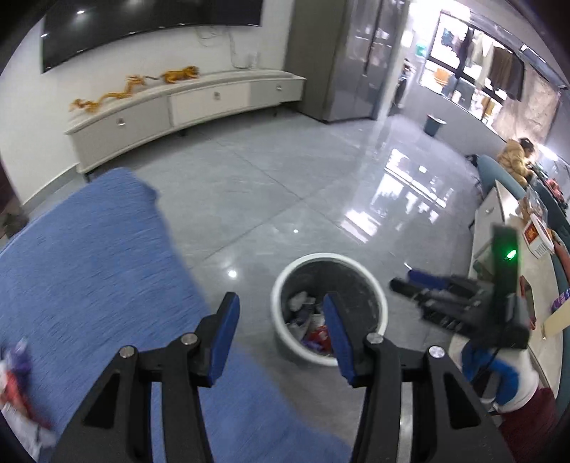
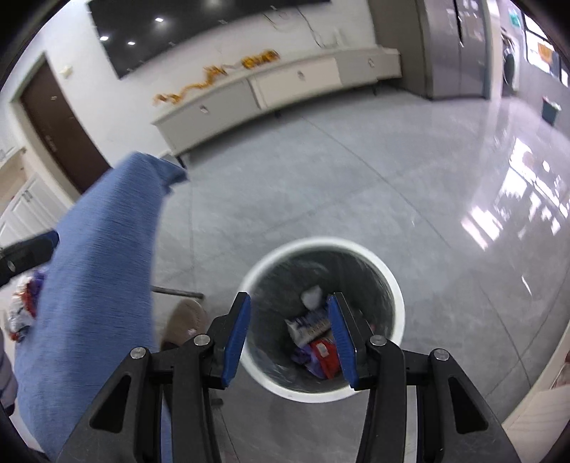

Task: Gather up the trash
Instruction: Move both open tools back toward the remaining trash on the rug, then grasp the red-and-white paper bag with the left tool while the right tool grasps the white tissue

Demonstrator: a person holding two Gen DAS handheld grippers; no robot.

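- Over the grey floor, the left gripper (image 1: 281,320) is hanging with jaws apart and nothing between them, its right pad overlapping the white bin (image 1: 329,310).
- The right gripper (image 2: 289,320) is hovering above that bin, jaws apart and empty.
- Wrappers (image 2: 315,342) are lying inside; more trash (image 1: 21,384) is sitting on the blue cloth (image 1: 89,267) at left.

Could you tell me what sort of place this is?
Probably a home living room: a large dark screen hangs above a long low cabinet, and laundry hangs by the far window.
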